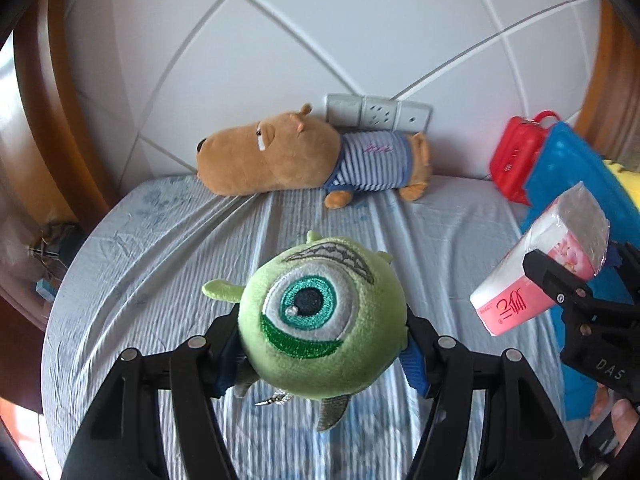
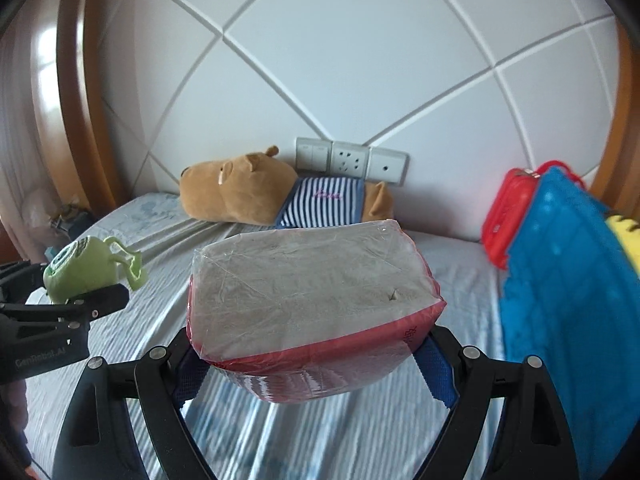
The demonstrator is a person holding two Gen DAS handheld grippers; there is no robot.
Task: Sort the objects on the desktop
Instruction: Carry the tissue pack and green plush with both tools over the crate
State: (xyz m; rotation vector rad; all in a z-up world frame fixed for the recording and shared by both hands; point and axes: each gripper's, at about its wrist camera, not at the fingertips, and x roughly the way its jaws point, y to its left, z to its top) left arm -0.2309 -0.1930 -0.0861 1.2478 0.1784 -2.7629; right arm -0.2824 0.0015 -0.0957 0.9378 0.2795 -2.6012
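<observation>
Both tongs are loaded and up in the air over the bed [image 1: 168,248]. The left tongs [image 1: 322,340] are clenched on the green toy [image 1: 316,320], pads pressing its round sides, eye facing the camera, feet dangling below. The right tongs [image 2: 316,354] grip the tissue pack [image 2: 312,300] across its lower half, the clear-wrapped end pointing forward; in the left view the pack rides tilted, just off the blue bin [image 1: 576,184].

Where each one is bound, the pictures don't settle: they fit a lift just made as well as a carry nearly over. My read on doing the carry well: keep the squeeze on the toy steady, because a soft ball can roll out between the pads. The pack's film looks slippery, so hold it level and don't swing it. Keep the two tongs apart; they're close on the right side. The brown plush [image 1: 304,156] lies against the headboard, and the red case [image 1: 516,156] leans behind the bin, both clear of the carrying path.
</observation>
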